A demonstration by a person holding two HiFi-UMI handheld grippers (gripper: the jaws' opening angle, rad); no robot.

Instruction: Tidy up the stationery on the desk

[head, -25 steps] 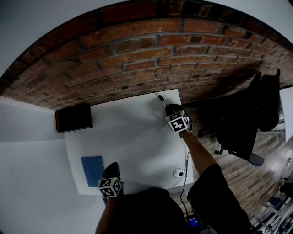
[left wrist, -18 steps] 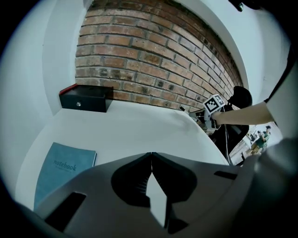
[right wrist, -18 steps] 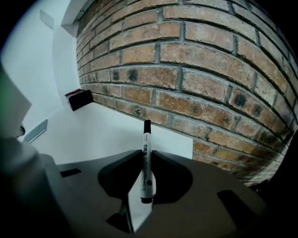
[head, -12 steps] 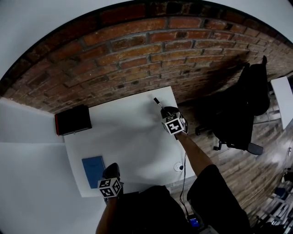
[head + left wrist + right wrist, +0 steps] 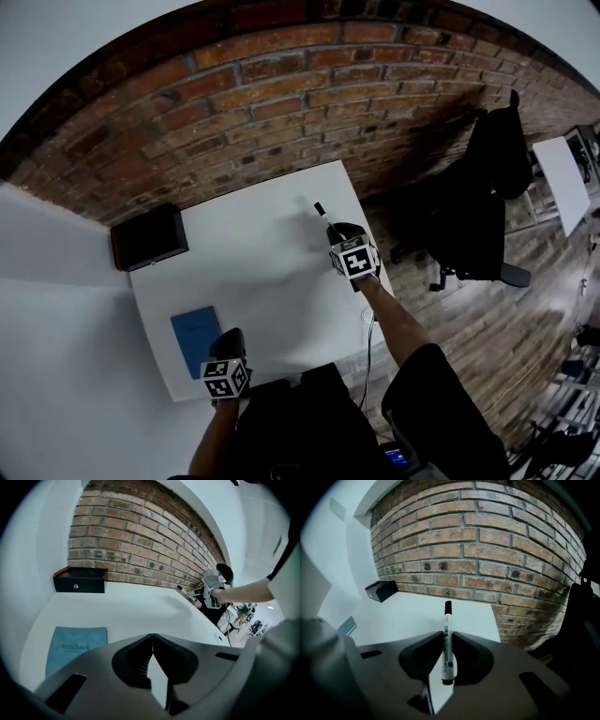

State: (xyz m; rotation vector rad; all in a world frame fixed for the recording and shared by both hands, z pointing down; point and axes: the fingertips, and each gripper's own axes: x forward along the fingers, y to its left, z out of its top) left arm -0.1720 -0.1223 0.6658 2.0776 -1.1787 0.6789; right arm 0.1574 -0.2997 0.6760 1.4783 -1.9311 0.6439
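From here I count two grippers: the left gripper (image 5: 231,335) and the right gripper (image 5: 334,226). One desk (image 5: 262,262). Three loose items: one marker (image 5: 323,212), one notebook (image 5: 197,335) and one box (image 5: 148,236). Off the desk I make out one chair (image 5: 469,225), one cable (image 5: 370,349), and one table (image 5: 561,178) at the right edge. One brick wall (image 5: 281,103) stands behind.

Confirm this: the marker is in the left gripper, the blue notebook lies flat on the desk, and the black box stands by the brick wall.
Not quite. The marker is clamped in the right gripper, as the right gripper view shows; the left gripper is shut and empty. The notebook, desk, box and wall are as you say.
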